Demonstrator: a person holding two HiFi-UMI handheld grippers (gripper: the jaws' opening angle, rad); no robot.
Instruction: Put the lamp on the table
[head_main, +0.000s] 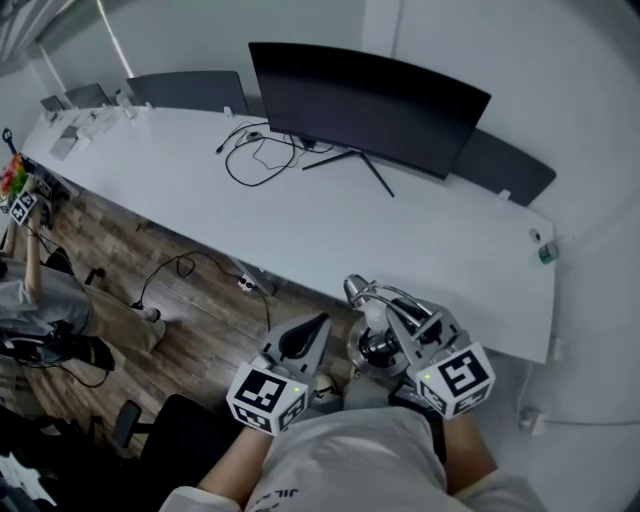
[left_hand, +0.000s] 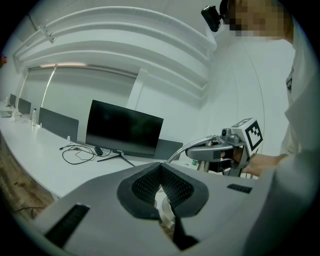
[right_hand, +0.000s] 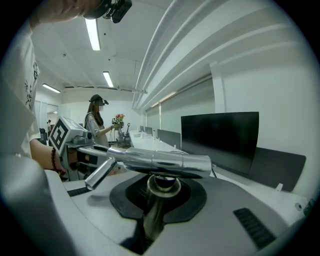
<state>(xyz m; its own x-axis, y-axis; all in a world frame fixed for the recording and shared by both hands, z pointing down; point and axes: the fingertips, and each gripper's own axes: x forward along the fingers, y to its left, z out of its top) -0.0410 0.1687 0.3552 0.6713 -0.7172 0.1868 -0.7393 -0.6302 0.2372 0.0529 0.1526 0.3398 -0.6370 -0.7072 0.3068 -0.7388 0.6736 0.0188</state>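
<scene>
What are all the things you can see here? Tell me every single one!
table: one, white, long, running across the room.
monitor: one, black, on the table's far side.
cables: a loose bunch, black, on the table left of the monitor.
dividers: several, grey, along the table's far edge.
floor: brown wood, on the table's near side.
other person: one, dark cap, standing far along the table.
lamp: one, silver, held at the table's near edge.
left gripper: one, grey, fingers together, beside the lamp.
right gripper: one, grey, fingers shut on the lamp's stem.
</scene>
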